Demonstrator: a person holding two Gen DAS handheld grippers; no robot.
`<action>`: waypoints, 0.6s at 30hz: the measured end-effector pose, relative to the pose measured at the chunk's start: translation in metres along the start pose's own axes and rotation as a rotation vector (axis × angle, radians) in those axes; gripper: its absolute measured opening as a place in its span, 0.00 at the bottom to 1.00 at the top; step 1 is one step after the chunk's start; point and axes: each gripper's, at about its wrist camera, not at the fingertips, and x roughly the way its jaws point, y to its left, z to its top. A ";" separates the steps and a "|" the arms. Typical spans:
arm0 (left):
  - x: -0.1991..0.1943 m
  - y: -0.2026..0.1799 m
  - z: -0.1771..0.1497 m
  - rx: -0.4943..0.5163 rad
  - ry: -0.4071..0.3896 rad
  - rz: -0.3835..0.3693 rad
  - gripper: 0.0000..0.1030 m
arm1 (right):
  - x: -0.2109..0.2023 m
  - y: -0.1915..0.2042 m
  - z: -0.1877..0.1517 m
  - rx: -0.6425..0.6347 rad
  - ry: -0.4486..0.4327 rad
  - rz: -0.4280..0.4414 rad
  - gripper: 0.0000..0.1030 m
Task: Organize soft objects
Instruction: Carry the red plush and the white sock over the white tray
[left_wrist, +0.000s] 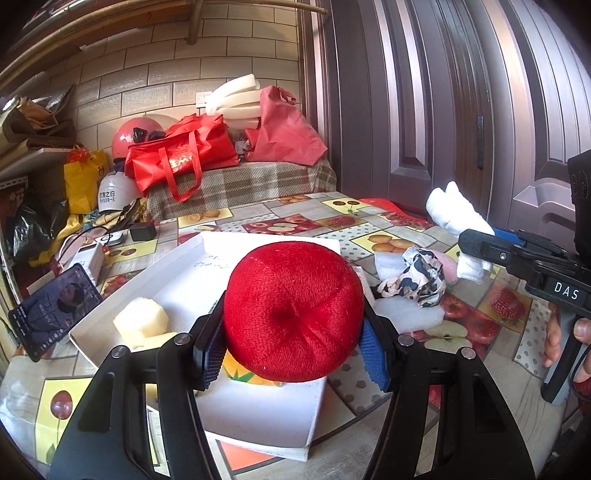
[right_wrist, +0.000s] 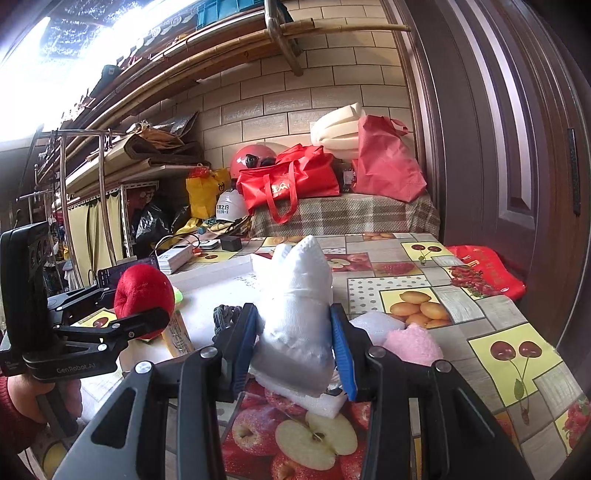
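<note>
A red plush apple (left_wrist: 291, 314) hangs over a shallow white box (left_wrist: 266, 421), and my left gripper (left_wrist: 291, 332) is shut on it. A pale yellow foam chunk (left_wrist: 140, 321) lies in the box. My right gripper (right_wrist: 293, 321) is shut on a white stuffed sock (right_wrist: 299, 306), held above the fruit-print tablecloth (right_wrist: 480, 321). In the left wrist view the right gripper (left_wrist: 476, 240) shows at the right with the sock (left_wrist: 454, 210). In the right wrist view the left gripper (right_wrist: 140, 310) with the plush apple (right_wrist: 144, 291) is at the left. A patterned scrunchie (left_wrist: 417, 277) lies between them.
A pink soft piece (right_wrist: 413, 343) and white foam (right_wrist: 373, 321) lie right of the sock. A phone (left_wrist: 55, 310) and a power bank (left_wrist: 88, 258) sit left of the box. Red bags (left_wrist: 181, 155) and helmets crowd the back. A door (left_wrist: 443, 110) stands on the right.
</note>
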 end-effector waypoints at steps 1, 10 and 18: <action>-0.001 0.008 -0.001 -0.015 0.001 0.011 0.60 | 0.001 0.002 0.000 -0.003 0.001 0.004 0.38; -0.012 0.072 -0.012 -0.114 0.014 0.140 0.60 | 0.013 0.019 0.000 -0.039 0.037 0.053 0.38; -0.033 0.114 -0.024 -0.185 0.000 0.222 0.60 | 0.035 0.060 -0.002 -0.081 0.117 0.217 0.38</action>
